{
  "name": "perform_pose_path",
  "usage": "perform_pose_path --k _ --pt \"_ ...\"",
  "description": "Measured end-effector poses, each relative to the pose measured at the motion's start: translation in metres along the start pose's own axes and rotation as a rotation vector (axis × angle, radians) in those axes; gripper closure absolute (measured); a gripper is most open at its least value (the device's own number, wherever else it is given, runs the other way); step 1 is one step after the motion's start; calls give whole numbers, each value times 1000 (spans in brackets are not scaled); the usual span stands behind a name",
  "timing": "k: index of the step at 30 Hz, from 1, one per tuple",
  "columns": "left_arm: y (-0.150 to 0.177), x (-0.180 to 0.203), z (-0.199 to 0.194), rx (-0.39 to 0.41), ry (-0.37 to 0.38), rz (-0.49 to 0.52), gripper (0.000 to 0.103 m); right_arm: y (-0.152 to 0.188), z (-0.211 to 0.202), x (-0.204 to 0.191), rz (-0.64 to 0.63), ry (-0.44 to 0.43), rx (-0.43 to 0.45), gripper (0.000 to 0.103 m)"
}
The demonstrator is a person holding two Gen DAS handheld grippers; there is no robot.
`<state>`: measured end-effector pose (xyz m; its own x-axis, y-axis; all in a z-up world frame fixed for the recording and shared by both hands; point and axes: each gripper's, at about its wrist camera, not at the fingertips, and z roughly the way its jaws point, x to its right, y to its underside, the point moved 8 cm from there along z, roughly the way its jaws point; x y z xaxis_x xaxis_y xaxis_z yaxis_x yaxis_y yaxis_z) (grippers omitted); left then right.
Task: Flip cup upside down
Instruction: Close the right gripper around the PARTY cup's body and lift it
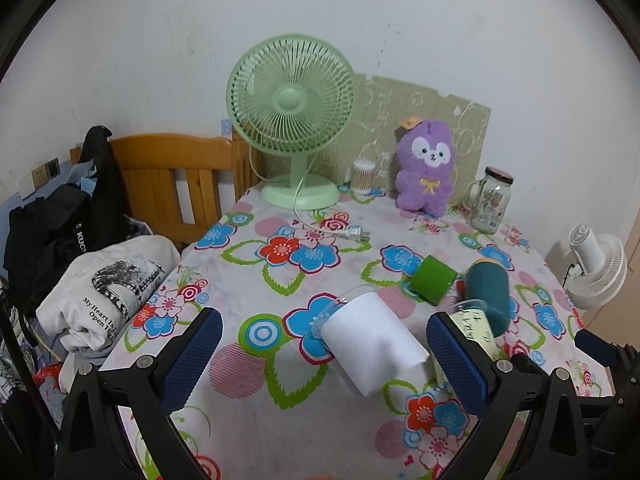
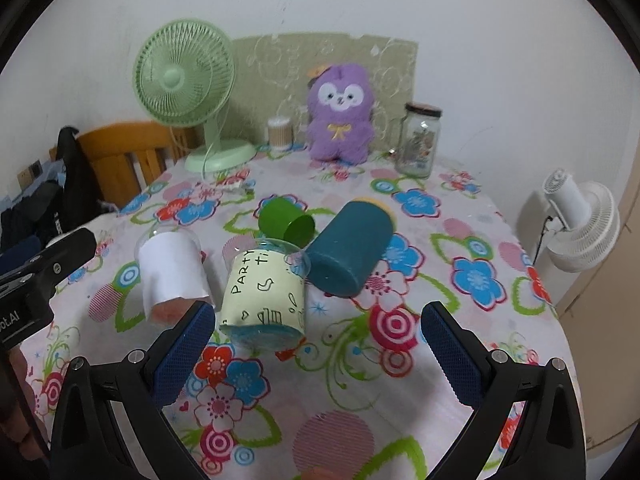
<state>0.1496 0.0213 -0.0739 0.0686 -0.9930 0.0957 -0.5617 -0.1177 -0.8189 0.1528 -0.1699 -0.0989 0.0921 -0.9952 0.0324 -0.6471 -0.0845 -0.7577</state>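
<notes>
The left gripper [image 1: 324, 344] is wide open and holds nothing. The white cup [image 1: 370, 344] lies on its side on the counter [image 1: 248, 280] between the gripper's blue fingers, so I think the gripper is lined up to grab it. The right gripper [image 2: 316, 334] is wide open and empty too. The party cup [image 2: 266, 294] lies on its side just in front of it, touching the blue cup [image 2: 348, 250]. A small green cup [image 2: 286, 222] lies behind them. All four cups are tipped over, so none is upside down yet.

Floral-clothed table [image 2: 400, 380], four cups on their sides [image 2: 348, 250], fan [image 2: 188, 80], plush [image 2: 340, 114], jar [image 2: 418, 142]
</notes>
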Motion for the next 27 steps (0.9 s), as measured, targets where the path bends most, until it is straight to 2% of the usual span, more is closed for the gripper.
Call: perform_pose_path --k 11,21,23,27 --pt "-11 -8 50 -85 -4 -27 0 -7 51 -23 -76 -18 -119 0" --pt "-7 -6 64 -114 -1 -23 0 4 75 -27 -63 -58 -184 0" --pt "-6 -5 64 -115 -2 -19 0 5 75 -27 -58 -65 -186 4" --pt "-5 -3 61 -112 -2 -12 0 9 77 -30 -46 -107 -213 23"
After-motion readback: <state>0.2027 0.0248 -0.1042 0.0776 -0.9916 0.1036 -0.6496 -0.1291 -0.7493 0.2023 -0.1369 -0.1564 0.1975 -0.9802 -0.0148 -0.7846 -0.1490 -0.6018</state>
